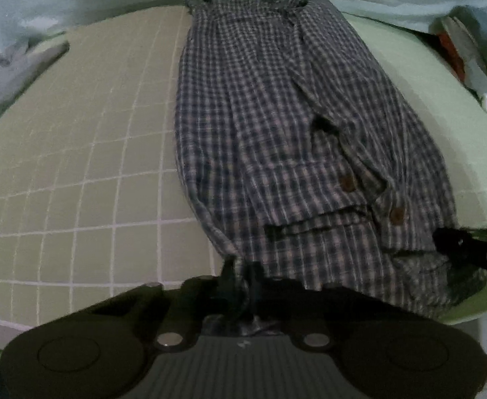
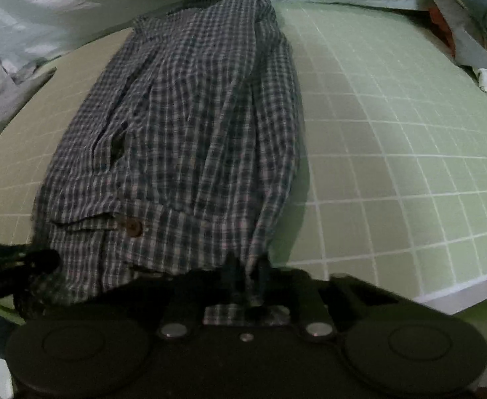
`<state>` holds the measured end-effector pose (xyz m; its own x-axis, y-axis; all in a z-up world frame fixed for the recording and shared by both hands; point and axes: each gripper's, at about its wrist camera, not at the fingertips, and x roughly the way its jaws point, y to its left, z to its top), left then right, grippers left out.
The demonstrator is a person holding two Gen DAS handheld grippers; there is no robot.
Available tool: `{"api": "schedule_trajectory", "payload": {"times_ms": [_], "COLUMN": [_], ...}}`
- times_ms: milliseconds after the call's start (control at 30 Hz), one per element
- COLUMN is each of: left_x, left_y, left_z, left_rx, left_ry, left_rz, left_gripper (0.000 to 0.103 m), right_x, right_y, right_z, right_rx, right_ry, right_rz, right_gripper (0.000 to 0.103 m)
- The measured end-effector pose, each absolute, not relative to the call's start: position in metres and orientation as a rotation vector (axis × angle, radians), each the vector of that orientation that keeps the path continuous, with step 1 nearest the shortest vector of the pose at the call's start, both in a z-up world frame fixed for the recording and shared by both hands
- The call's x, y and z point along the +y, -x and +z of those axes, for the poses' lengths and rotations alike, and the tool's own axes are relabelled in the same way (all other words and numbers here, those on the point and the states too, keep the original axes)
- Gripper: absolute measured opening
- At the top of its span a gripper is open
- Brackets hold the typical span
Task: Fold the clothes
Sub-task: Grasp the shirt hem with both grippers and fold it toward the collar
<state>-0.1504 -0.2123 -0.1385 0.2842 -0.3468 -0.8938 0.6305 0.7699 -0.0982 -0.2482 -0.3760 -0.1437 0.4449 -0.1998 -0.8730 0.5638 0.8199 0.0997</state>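
Looked woven and matt: the checked shirt (image 1: 270,126), thin cotton-like cloth, softly creased, rumpled near its lower hem. Carried brown buttons (image 1: 347,183), smooth with a faint sheen, maybe wood or plastic; could not tell which. Lay matt and smooth, rubbery or vinyl in look: the green cutting mat (image 2: 393,153), printed with pale grid lines. Appeared as matt black plastic: the left tongs (image 1: 242,279) and the right tongs (image 2: 246,276), with dull silvery metal screw heads set in the bodies. Seemed soft, pale, wrinkled cloth: the fabric heap (image 1: 17,16) at the far edge.
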Motion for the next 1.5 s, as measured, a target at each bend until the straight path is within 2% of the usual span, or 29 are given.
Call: {"api": "schedule_trajectory", "payload": {"times_ms": [100, 233, 400, 600, 767, 1000, 1100, 1300, 1500], "left_x": [-0.212, -0.221, -0.245, -0.271, -0.292, -0.316, -0.311, -0.303, -0.300], "left_y": [0.135, 0.113, 0.081, 0.038, 0.004, -0.038, -0.040, -0.043, -0.049], "left_z": [-0.126, -0.090, -0.057, -0.047, -0.060, -0.108, -0.113, -0.120, -0.100], "left_rx": [1.133, 1.042, 0.921, 0.842, 0.844, 0.938, 0.960, 1.005, 0.957], "left_ry": [-0.176, -0.070, -0.028, -0.010, -0.021, -0.063, -0.042, 0.015, 0.050], "left_rz": [-0.702, -0.734, -0.747, -0.695, -0.664, -0.621, -0.606, -0.575, -0.577], "left_gripper": [0.002, 0.002, 0.002, 0.002, 0.002, 0.002, 0.003, 0.005, 0.007], "right_x": [-0.392, -0.413, -0.436, -0.474, -0.499, -0.528, -0.539, -0.535, -0.541], "right_y": [0.246, 0.243, 0.220, 0.178, 0.139, 0.097, 0.081, 0.079, 0.082], "right_z": [-0.134, -0.106, -0.065, -0.043, -0.045, -0.098, -0.117, -0.115, -0.098], "right_rx": [0.986, 0.879, 0.734, 0.640, 0.629, 0.744, 0.795, 0.794, 0.754], "right_ry": [-0.522, -0.652, -0.675, -0.635, -0.589, -0.575, -0.590, -0.551, -0.558], "right_rz": [-0.459, -0.443, -0.421, -0.436, -0.455, -0.497, -0.515, -0.497, -0.469], "right_gripper": [0.004, 0.004, 0.004, 0.004, 0.004, 0.004, 0.005, 0.009, 0.011]}}
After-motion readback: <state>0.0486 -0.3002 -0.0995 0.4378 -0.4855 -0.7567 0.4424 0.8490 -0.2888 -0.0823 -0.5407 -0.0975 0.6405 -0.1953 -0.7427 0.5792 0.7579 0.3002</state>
